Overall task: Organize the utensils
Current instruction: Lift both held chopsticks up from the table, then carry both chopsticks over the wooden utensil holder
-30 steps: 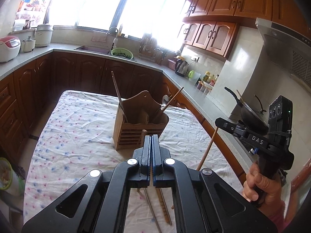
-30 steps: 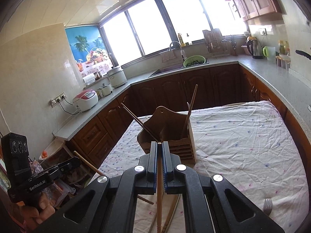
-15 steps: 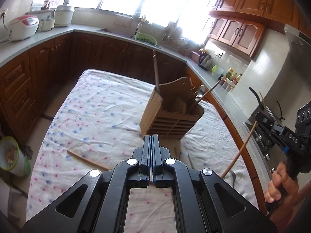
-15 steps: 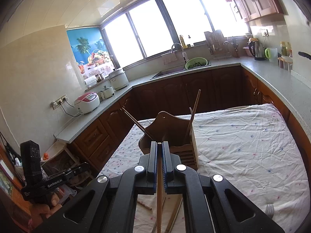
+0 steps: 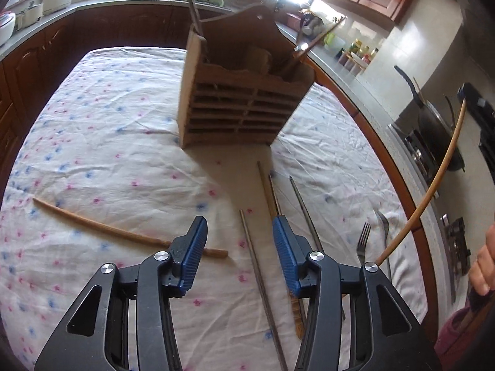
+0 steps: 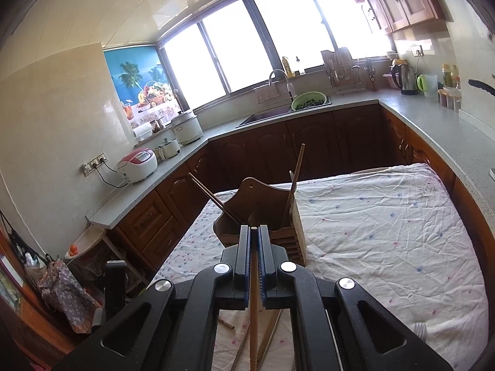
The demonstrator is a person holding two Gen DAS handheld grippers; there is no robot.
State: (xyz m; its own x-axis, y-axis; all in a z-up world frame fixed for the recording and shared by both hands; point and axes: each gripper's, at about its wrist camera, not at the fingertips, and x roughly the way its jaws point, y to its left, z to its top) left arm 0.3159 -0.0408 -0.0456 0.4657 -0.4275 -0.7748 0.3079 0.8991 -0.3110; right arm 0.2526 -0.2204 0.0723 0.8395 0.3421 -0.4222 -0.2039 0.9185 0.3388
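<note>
Floral tablecloth [image 5: 108,130], left gripper [image 5: 238,247] spread, right gripper [image 6: 253,241] clamping chopstick [image 6: 253,309] lengthwise, tip forward.

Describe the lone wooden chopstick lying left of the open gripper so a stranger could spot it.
Start at the wooden holder on the flowered cloth. Left of the left gripper lies one pale wooden chopstick, slanting. It lies alone, apart from the chopstick cluster on the right.

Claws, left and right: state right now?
Left claw: open, holding nothing, above the metal chopstick on the tablecloth.
Right claw: closed on a wooden chopstick.
</note>
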